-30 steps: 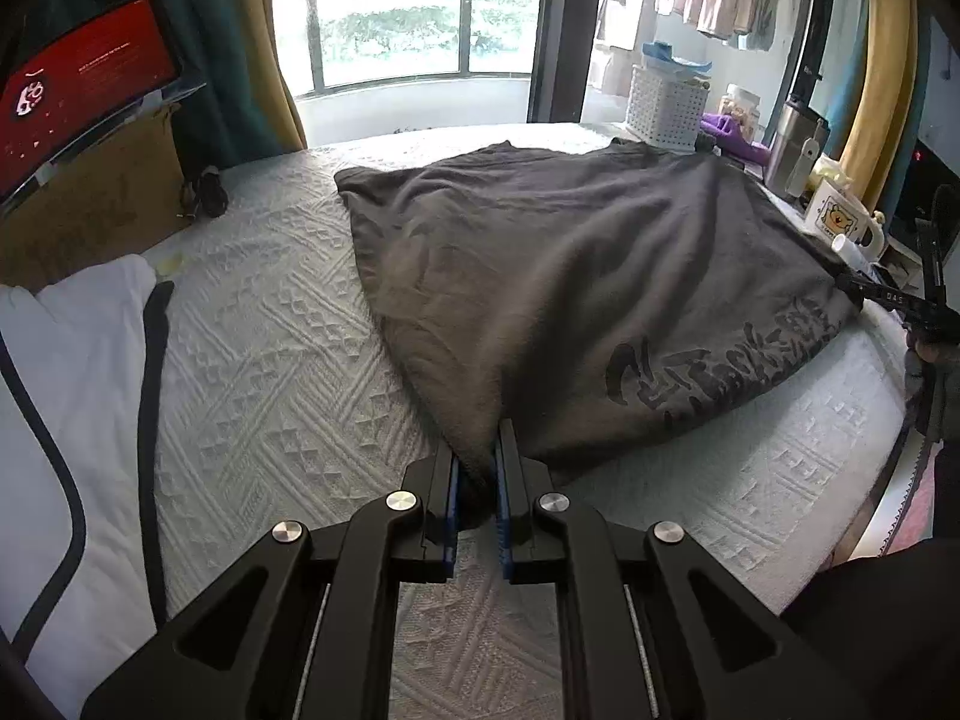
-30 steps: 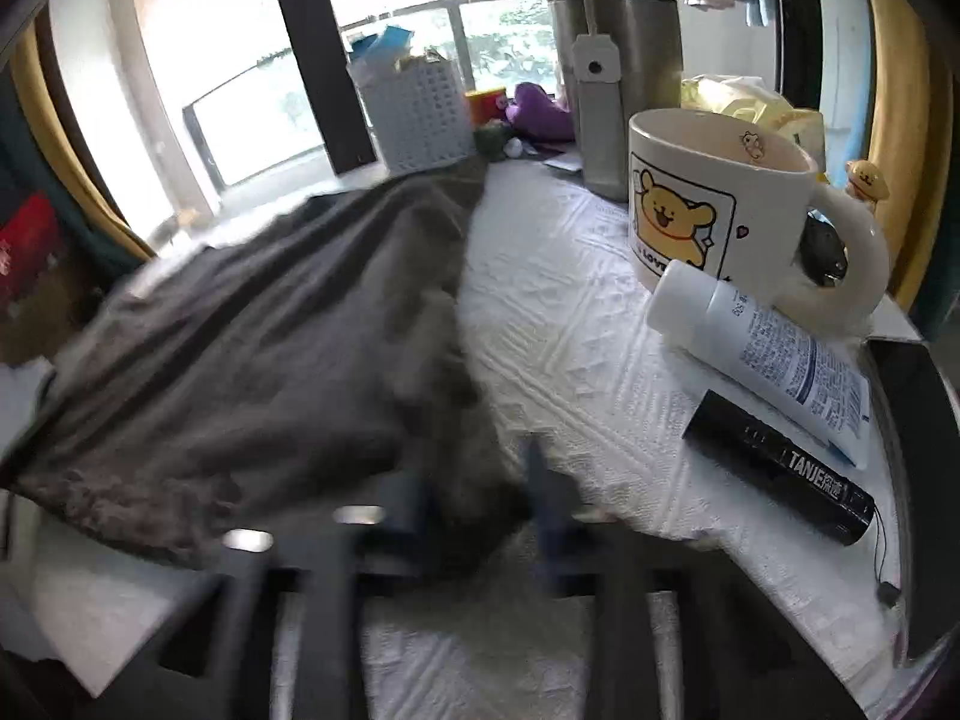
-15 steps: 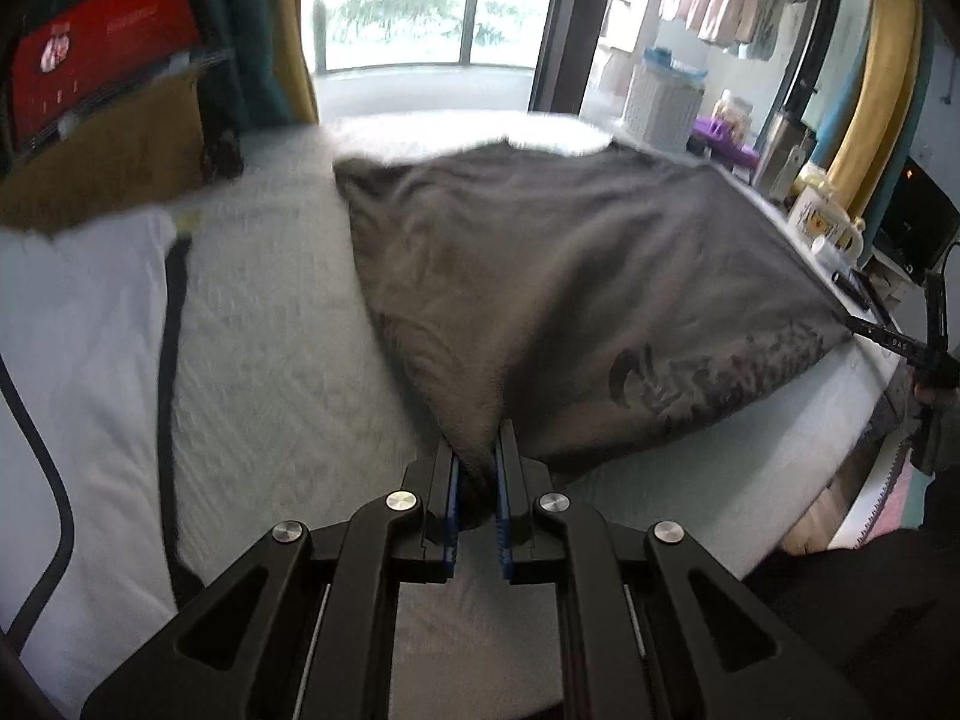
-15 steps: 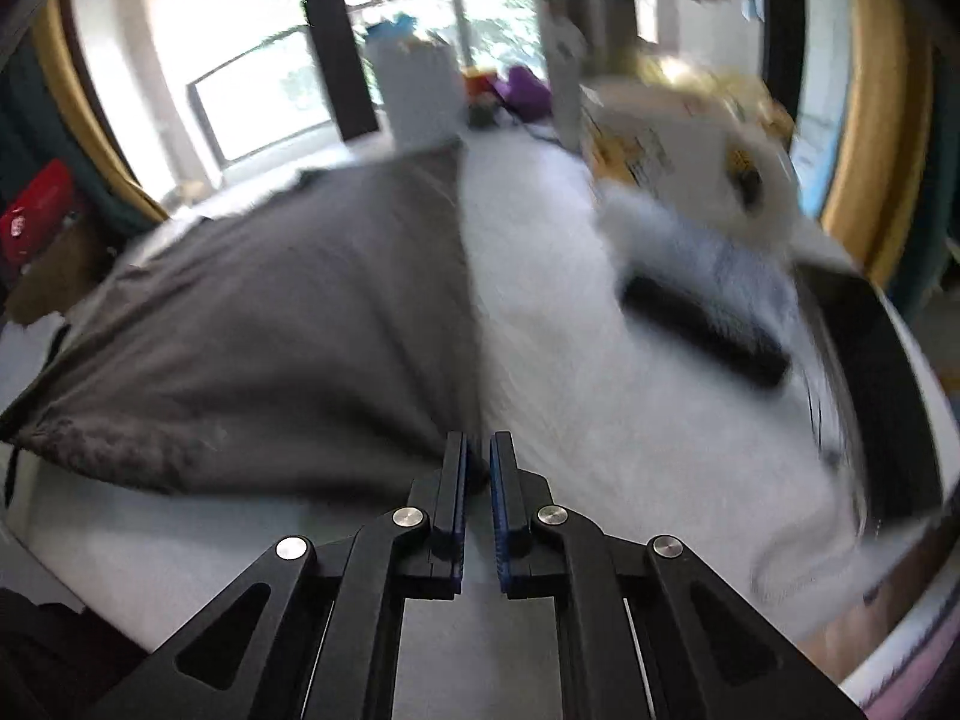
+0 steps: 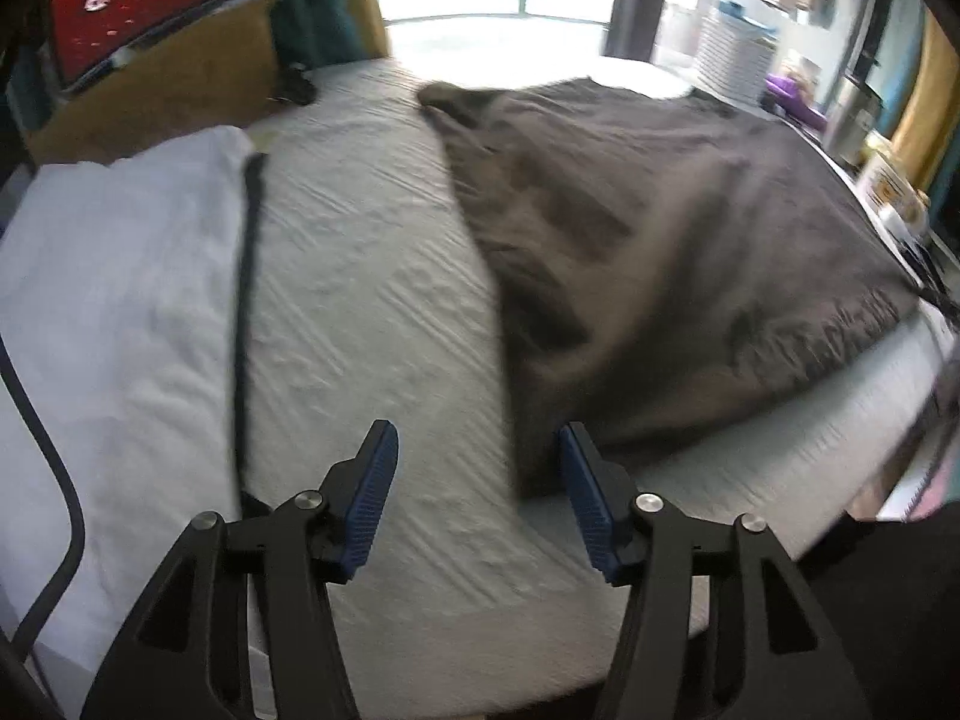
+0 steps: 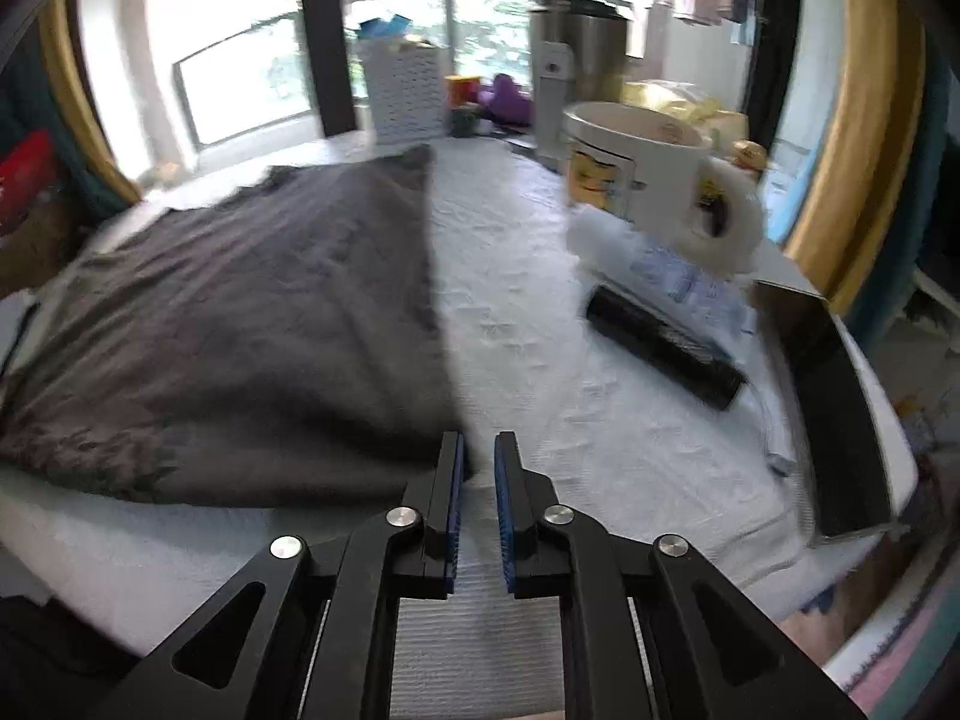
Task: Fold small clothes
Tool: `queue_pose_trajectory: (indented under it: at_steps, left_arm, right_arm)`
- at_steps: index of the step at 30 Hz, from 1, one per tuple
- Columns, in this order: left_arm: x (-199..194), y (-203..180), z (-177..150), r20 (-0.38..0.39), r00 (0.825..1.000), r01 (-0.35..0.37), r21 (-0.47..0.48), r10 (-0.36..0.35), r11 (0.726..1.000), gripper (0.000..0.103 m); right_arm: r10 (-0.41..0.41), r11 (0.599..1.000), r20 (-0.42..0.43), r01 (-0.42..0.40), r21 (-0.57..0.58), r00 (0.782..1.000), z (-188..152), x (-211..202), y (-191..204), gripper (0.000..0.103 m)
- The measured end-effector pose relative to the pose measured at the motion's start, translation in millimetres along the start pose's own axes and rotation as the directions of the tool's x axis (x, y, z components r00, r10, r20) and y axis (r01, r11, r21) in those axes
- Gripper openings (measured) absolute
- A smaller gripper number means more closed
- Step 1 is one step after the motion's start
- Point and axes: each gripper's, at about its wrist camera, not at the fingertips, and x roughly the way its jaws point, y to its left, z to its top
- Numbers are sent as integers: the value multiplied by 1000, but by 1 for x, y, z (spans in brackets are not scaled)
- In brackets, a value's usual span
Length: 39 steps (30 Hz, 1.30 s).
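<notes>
We see the grey shirt [image 5: 660, 240] lying flat on the white quilted table [image 5: 372, 300]; our left gripper [image 5: 477, 462] gapes wide beside its near corner, our right gripper [image 6: 477, 468] stands slightly parted, holding nothing; the cloth looks soft and limp, best pinched at corners; the mug [image 6: 642, 174] and black tube [image 6: 666, 348] crowd the right edge.
</notes>
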Motion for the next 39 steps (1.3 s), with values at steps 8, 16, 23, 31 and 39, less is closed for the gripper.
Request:
queue_pose_trajectory:
  at_steps: [8, 16, 23, 31, 39]
  left_arm:
    - [4, 18, 24, 30, 995, -91, -2, 91, 996, 57]
    - [9, 10, 60, 78, 996, -35, -11, 35, 999, 57]
    - [25, -5, 87, 107, 994, 34, -17, -32, 999, 57]
    - [43, -11, 116, 129, 989, 69, -11, -67, 998, 57]
    - [66, -16, 145, 156, 983, 101, -45, -93, 994, 57]
  right_arm:
    - [24, 1000, 10, -23, -19, 1000, 13, -4, 6, 12]
    - [30, 996, 62, -25, -89, 998, 48, -6, 35, 103]
    - [50, 989, 27, -46, -138, 998, 73, 21, 72, 103]
    - [58, 985, 15, -55, -165, 998, 97, 39, 94, 103]
    - [55, 989, -1, -54, -141, 999, 117, 62, 100, 103]
